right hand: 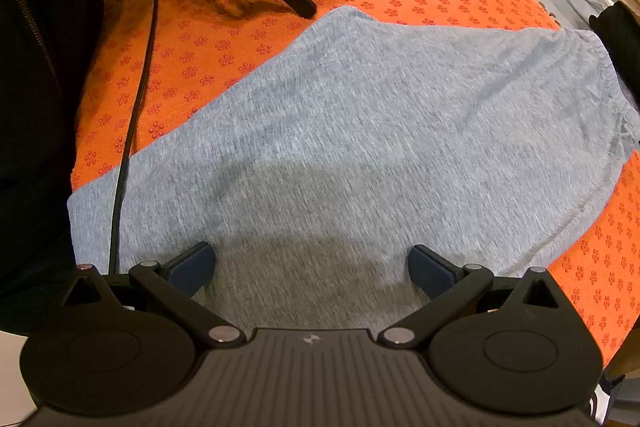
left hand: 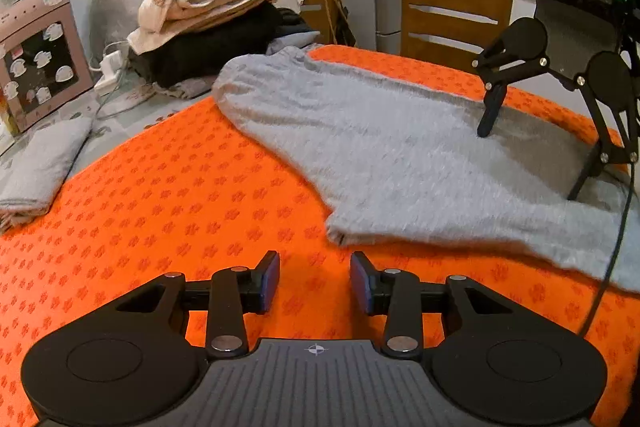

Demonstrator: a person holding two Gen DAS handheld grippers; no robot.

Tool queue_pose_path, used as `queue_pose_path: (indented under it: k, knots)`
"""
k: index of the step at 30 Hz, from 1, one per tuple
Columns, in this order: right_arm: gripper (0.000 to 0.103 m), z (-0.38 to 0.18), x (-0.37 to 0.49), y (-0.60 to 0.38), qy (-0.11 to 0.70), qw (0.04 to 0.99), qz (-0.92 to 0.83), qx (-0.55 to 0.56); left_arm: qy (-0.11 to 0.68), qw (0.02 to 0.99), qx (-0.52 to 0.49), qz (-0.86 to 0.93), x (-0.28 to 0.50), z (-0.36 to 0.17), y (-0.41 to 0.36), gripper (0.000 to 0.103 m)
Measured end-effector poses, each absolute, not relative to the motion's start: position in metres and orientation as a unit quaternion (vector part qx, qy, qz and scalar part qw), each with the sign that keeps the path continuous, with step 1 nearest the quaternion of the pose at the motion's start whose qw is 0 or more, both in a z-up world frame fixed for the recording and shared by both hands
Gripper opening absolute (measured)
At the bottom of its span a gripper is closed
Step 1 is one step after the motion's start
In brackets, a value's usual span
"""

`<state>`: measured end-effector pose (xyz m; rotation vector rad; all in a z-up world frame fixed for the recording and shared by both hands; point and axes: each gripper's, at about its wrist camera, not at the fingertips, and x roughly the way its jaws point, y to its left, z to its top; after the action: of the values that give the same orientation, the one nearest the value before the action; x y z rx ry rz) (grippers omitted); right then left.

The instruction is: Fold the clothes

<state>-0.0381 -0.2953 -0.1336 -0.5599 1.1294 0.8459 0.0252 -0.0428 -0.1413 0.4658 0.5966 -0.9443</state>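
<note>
We see the grey garment (right hand: 360, 131) lying flat on the orange mat (left hand: 160, 195), its long axis running diagonally; its near end is cut off by a dark sleeve (right hand: 36, 107). Left gripper (left hand: 315, 281) fingers stand partly apart, empty; right gripper (right hand: 312, 265) fingers wide, empty, over the cloth.

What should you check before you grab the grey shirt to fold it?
1. Grey garment lies spread flat on the orange mat: ok.
2. Left gripper empty, jaws apart: ok.
3. Right gripper open above the cloth, nothing pinched: ok.
4. Black cable off the garment: not ok, it crosses one corner.
5. Near hem corner reachable ahead of the left gripper: ok.
</note>
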Motion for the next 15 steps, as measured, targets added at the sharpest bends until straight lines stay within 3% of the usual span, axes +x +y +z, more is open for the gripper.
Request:
queue_pose_path:
  k: [8, 15]
  knots:
    - [0.103, -0.133, -0.036, -0.296, 0.512, 0.725, 0.385, -0.254, 0.26, 0.82, 0.223, -0.458, 0.03, -0.141, -0.071, 0.043]
    - [0.103, -0.133, -0.037, -0.297, 0.509, 0.727, 0.386, -0.253, 0.312, 0.824, 0.116, -0.457, 0.05, -0.134, -0.065, 0.045]
